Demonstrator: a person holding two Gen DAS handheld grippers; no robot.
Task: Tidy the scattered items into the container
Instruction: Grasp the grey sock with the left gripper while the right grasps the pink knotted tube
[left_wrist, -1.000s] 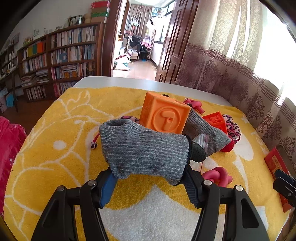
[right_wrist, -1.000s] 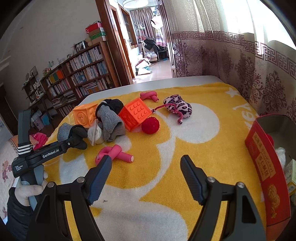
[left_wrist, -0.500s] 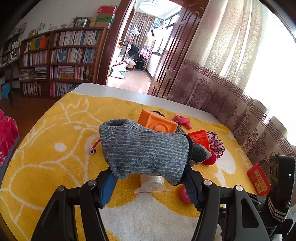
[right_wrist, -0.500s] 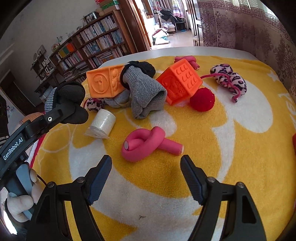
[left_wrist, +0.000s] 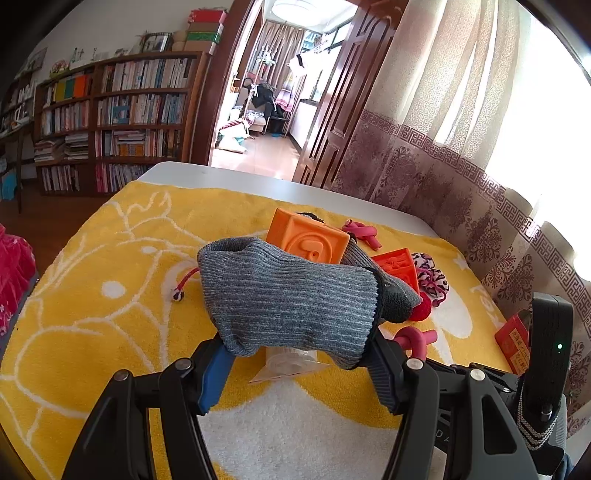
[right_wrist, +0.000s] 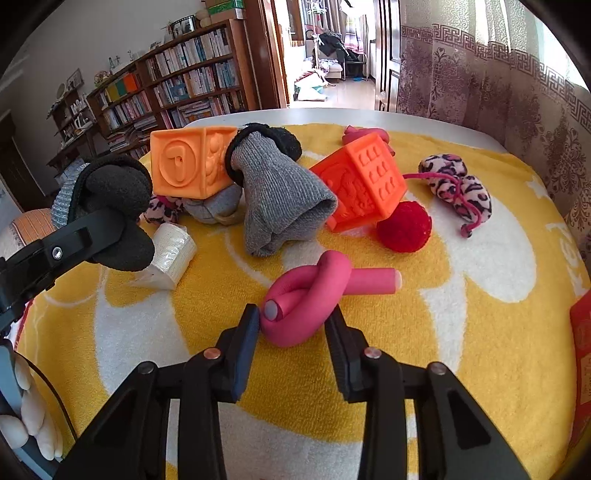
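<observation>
Your right gripper (right_wrist: 291, 325) has just been closing, and the knotted pink foam roller (right_wrist: 314, 295) is between its jaws, with both pads pressed on the loop. The roller lies on the yellow towel (right_wrist: 461, 332), with one straight end sticking out to the right. Your left gripper (left_wrist: 295, 354) is squeezing a grey sock (left_wrist: 288, 295) and holds it up over the towel, so the sock hangs across both fingers. In the right view you can see that same sock's dark toe (right_wrist: 114, 206) bulging at the left, over the black arm of your left gripper. Under the held sock lies a small white roll in clear wrap (right_wrist: 171, 251). Farther back, a second grey sock (right_wrist: 280, 195) leans on a light orange block (right_wrist: 192, 162). A darker orange block (right_wrist: 362, 184) sits tilted just beside it, touching a red fuzzy ball (right_wrist: 404, 227). A leopard-print plush toy with a pink cord (right_wrist: 458, 184) rests to the right of the ball. Another pink roller (left_wrist: 360, 234) lies behind the blocks. The red box (left_wrist: 513, 341) sits at the right edge of the towel, well apart from the pile of things.
</observation>
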